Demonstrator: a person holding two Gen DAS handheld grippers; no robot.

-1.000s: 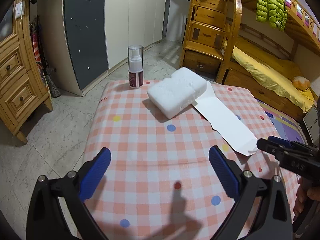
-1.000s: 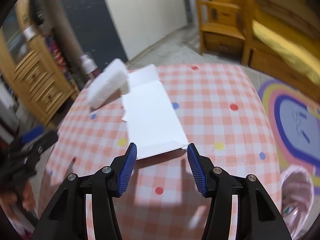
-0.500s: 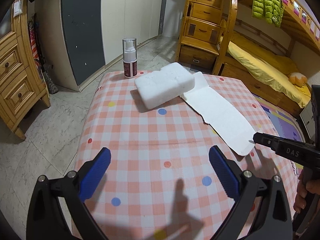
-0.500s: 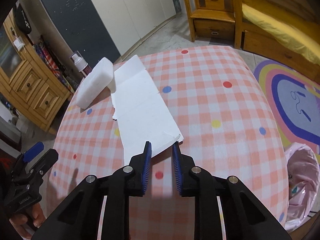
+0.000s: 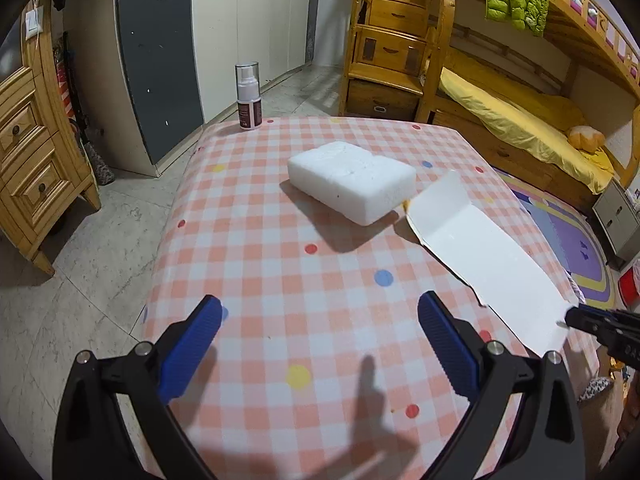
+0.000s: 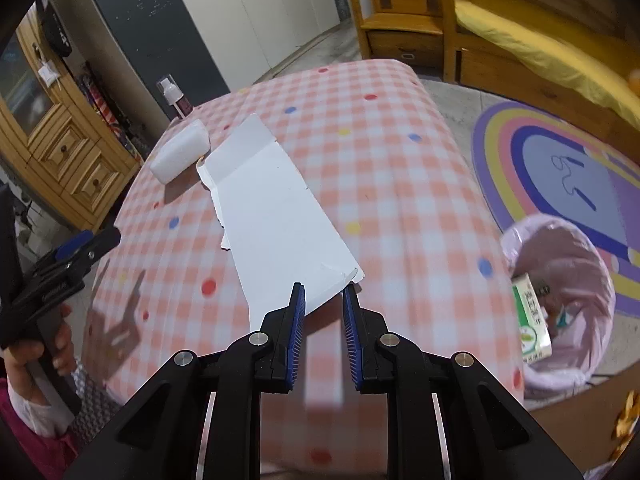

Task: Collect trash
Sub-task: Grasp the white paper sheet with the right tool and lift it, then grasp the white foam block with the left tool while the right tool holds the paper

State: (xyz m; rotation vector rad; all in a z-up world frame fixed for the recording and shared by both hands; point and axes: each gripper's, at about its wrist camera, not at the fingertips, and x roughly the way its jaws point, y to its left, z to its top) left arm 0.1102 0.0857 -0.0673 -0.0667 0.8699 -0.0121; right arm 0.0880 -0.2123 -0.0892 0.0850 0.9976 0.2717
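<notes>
A flattened white cardboard sheet lies on the pink checked table, its near corner lifted off the cloth. My right gripper is shut on that near edge; in the left wrist view its tips pinch the sheet at the table's right side. A white foam block rests just beyond the sheet's far flap. My left gripper hovers open over the table's near part with nothing between its fingers.
A spray bottle stands at the table's far left corner. On the floor right of the table is a bin with a pink bag, a green-and-white carton inside. A wooden dresser, bunk bed and rug surround the table.
The right jaws closed on the sheet's near edge and dragged it toward the table's right side, away from the foam block. The left gripper shifted across the table, still open.
</notes>
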